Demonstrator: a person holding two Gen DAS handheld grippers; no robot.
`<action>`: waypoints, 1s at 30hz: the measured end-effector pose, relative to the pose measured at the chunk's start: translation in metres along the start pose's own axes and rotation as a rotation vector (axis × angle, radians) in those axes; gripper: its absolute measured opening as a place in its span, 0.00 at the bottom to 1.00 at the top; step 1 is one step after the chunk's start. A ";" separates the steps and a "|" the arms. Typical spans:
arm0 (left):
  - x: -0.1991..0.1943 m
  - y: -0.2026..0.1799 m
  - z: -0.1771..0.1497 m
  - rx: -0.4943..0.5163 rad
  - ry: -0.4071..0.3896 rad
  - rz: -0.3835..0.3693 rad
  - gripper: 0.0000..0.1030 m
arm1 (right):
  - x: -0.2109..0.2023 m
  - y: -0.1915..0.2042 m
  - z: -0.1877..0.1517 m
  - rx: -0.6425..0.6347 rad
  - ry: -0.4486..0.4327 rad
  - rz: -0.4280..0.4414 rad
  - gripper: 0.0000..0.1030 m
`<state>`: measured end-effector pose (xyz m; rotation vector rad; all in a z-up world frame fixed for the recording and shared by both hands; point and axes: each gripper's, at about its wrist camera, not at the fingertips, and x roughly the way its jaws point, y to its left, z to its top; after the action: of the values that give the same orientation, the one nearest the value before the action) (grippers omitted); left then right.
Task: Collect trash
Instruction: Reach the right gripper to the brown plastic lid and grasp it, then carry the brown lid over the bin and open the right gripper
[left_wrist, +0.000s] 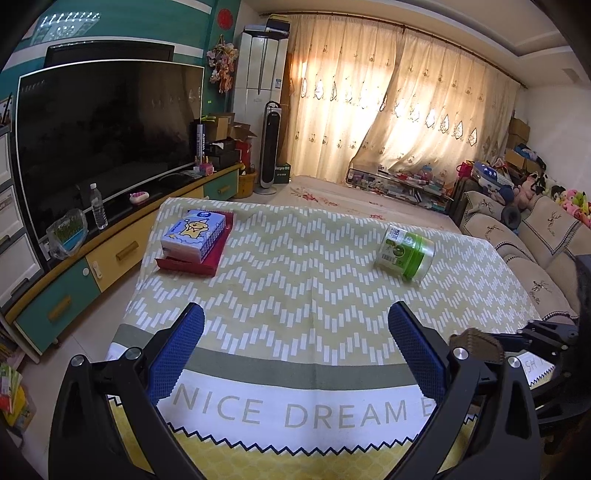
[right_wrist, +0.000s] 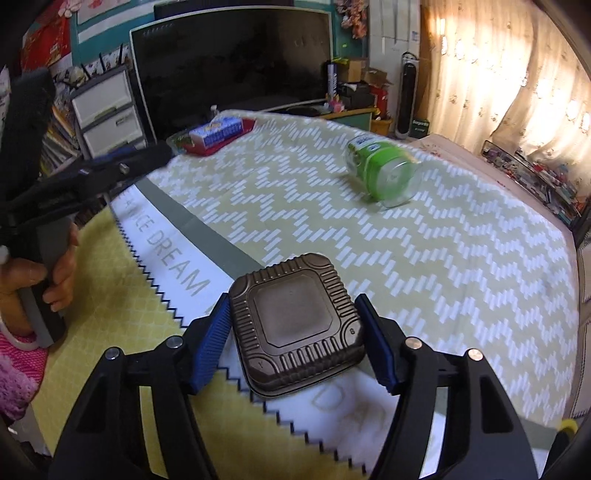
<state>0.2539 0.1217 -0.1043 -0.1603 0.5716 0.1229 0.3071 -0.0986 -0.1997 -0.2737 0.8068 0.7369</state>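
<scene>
Bracketing the brown plastic lid (right_wrist: 297, 325) at the desk's (right_wrist: 461, 258) near edge, the right tool (right_wrist: 295, 338) pinches its ribbed sides, a light, thin, flexible piece best held gently, while the left tool (left_wrist: 295, 347) hangs open.

Tablecloth (left_wrist: 295, 258) was olive w/ white zigzag; tray (right_wrist: 295, 325) dark brown, ribbed; jar (left_wrist: 404, 253) clear w/ green label; tissue box (left_wrist: 194, 234) blue/white; pads (left_wrist: 177, 350) blue.
</scene>
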 end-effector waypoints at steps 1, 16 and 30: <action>0.000 0.000 -0.001 0.001 0.001 0.000 0.95 | -0.007 -0.001 -0.001 0.011 -0.011 0.003 0.62; 0.004 -0.013 -0.004 0.054 0.011 0.009 0.95 | -0.174 -0.113 -0.123 0.415 -0.217 -0.438 0.62; 0.004 -0.018 -0.005 0.079 0.015 0.014 0.95 | -0.209 -0.196 -0.208 0.686 -0.221 -0.766 0.75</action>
<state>0.2575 0.1033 -0.1088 -0.0807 0.5913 0.1130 0.2301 -0.4440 -0.1955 0.1260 0.6290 -0.2414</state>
